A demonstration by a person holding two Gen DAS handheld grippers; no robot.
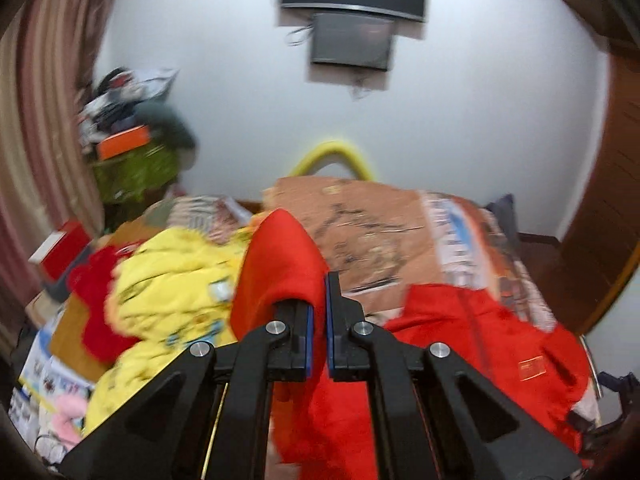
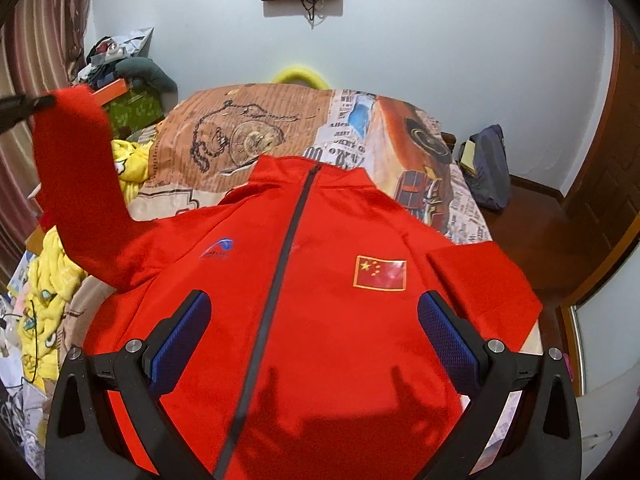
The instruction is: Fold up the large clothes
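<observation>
The red zip-front track jacket with a flag patch on its chest (image 2: 320,300) lies face up on the bed's newspaper-print bedspread (image 2: 248,128), collar toward the far wall, dark zip running down its middle. One long red sleeve (image 2: 80,184) rises off the jacket's side nearest the striped curtain (image 2: 24,92), its cuff clamped between the pads of the left gripper (image 1: 319,320), whose jaws are together on the cloth. The right gripper (image 2: 314,344) hovers above the jacket's lower chest with its blue-padded jaws wide apart, holding nothing. The step in hand looks like folding that sleeve across the front. To do it well, carry the cuff over toward the zip line, keep the sleeve flat and untwisted, and lay it straight; the free gripper could press the shoulder seam so the body does not drag. Beside the jacket, toward the curtain, a crumpled yellow patterned garment (image 2: 44,300) lies close; keep the sleeve clear of it.
</observation>
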